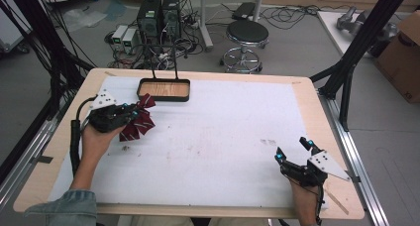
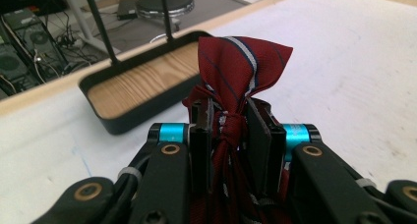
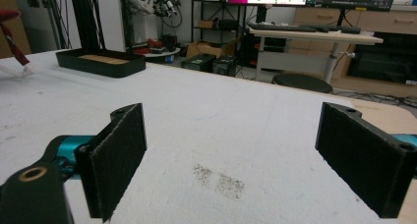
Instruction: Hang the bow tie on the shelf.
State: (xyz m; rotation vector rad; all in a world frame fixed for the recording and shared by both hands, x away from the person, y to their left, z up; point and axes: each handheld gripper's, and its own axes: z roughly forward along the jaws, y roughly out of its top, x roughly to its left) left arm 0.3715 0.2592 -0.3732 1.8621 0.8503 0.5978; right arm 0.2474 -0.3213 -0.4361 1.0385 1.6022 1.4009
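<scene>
The left gripper [image 1: 130, 113] has its jaws closed tight on a dark red striped bow tie [image 1: 139, 121], pinching it at the knotted middle so that one wing fans up beyond the jaws in the left gripper view while the rest bunches down between them. In the high view the bow tie hangs in the grip at the left side of the table [image 1: 223, 137], apparently lifted off the white cover rather than resting on it, and just short of the black tray with a wooden floor [image 1: 164, 89] that sits at the far edge. The right gripper [image 1: 293, 151] rests near the right front corner of the table, well apart from the bow tie, its jaws spread wide with nothing between them; a faint dark smudge [image 3: 219, 181] marks the cover ahead of it. Judging from this, the pick-up is done: the bow tie is secured and raised. What seems left is the short carry over the near wall of the tray, lowering the bow tie onto the wood, and letting go. The tray holds nothing yet.
</scene>
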